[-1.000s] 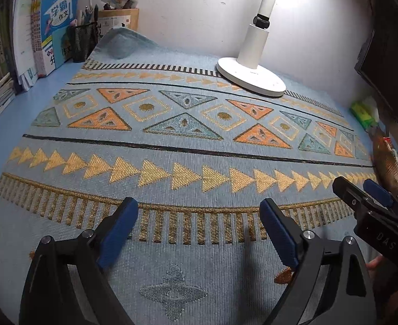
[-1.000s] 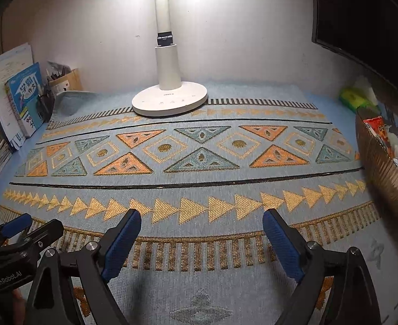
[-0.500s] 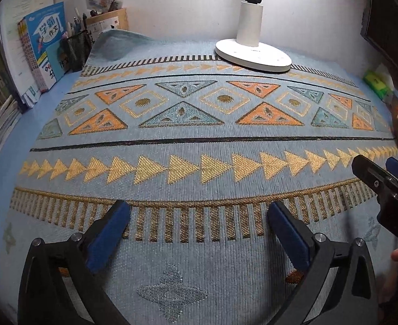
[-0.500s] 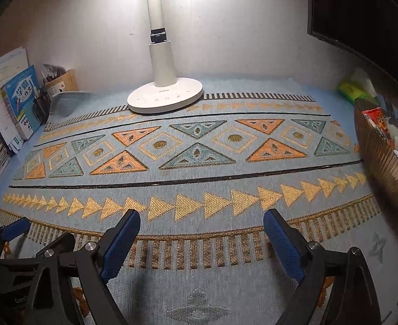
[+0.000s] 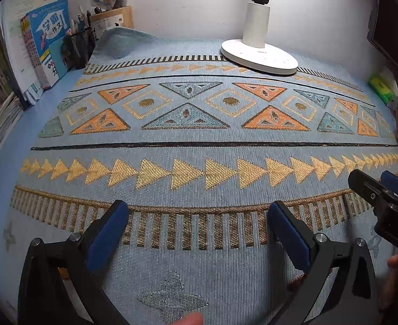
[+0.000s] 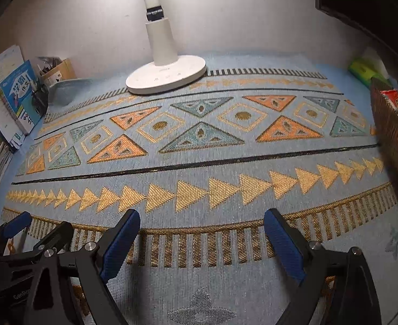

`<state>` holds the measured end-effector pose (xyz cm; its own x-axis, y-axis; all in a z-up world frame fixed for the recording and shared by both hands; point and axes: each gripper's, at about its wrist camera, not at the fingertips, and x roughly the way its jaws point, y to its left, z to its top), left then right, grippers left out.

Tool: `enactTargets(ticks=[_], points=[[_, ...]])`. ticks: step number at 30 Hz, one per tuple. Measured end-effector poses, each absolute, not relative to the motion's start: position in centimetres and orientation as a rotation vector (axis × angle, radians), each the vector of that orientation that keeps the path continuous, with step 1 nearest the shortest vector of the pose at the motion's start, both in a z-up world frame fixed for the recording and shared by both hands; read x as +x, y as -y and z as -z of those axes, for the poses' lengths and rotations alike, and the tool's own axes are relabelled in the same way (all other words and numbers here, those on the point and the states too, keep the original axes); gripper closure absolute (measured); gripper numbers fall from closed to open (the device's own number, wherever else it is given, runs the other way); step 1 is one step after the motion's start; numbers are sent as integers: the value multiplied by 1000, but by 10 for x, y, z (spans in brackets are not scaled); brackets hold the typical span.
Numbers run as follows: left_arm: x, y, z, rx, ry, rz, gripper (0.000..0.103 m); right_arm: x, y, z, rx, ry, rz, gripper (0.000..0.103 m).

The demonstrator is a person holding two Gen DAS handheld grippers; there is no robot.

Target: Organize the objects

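2 grippers, left and right: jaws wider than before, right opening, nothing between.

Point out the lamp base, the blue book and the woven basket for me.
lamp base (image 6: 166,77), right wrist view, top of the white disc.
blue book (image 5: 50,35), left wrist view, front cover.
woven basket (image 6: 394,135), right wrist view, outer wall.
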<state>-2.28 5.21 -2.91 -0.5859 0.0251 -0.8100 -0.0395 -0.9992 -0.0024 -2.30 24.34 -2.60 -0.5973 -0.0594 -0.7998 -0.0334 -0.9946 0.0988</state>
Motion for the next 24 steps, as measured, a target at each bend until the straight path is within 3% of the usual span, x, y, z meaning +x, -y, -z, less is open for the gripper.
enactTargets(ticks=[24], points=[[-22,-51,30,-1411,-22,-2765,0,-24,-239,26,1401,120,2776,0]])
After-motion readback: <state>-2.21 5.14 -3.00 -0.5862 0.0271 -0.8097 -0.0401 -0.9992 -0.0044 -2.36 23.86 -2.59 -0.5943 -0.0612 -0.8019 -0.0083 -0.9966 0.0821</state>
